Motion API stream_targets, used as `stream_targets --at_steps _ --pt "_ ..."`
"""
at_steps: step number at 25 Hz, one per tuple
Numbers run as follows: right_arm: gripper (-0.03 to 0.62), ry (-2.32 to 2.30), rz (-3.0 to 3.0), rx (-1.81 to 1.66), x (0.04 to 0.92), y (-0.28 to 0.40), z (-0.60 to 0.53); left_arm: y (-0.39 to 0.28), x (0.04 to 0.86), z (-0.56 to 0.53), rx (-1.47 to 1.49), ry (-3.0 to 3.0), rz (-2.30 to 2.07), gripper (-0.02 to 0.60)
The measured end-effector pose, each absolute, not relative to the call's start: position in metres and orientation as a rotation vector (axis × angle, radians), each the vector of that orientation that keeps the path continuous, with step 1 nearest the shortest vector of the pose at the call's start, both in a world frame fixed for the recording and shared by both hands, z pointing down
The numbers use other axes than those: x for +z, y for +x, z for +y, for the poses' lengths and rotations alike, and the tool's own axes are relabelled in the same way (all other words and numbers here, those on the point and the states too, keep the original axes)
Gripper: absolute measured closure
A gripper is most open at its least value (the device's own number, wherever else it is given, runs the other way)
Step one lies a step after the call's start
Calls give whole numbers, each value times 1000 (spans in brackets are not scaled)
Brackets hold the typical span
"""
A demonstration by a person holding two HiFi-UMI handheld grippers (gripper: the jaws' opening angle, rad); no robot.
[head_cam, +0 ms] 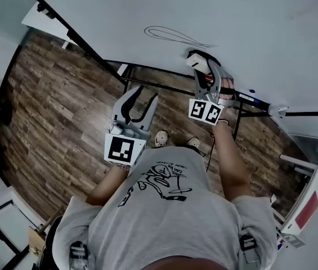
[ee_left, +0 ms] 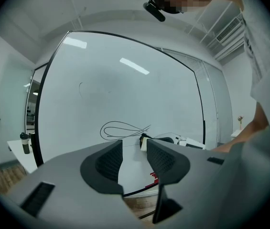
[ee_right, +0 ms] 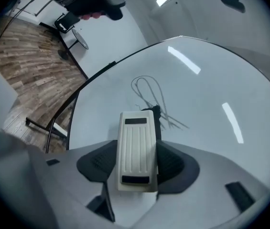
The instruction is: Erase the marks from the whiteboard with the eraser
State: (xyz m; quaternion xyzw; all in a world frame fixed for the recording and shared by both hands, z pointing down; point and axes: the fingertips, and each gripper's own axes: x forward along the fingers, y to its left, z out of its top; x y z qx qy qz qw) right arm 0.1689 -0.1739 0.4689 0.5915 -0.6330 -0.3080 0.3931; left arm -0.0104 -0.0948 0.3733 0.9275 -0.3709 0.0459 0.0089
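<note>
your right gripper (ee_right: 135, 152) clenched the ribbed cream plastic eraser (ee_right: 135, 137) against the white whiteboard (ee_right: 211, 80) beside the looped black marks (ee_right: 149, 92), likely to wipe; left gripper (ee_left: 134, 149) gaped empty.

the white ribbed eraser (ee_right: 135, 137), dark felt along 1 side, sat lengthwise, clamped between the jaws of the right gripper (ee_right: 137, 162). its front end was at the tails of the marks (ee_right: 149, 92), 2 thin black loops on the whiteboard (ee_right: 211, 80).
</note>
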Motion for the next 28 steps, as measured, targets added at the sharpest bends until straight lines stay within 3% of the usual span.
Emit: stream_targets --at_steps 14,28 --pt "336 1816 -1586 -889 299 210 -139 -9 367 -89 95 2924 -1096 413" --pt "338 1804 -1516 -864 305 219 -173 -23 367 -92 111 2904 -1133 413"
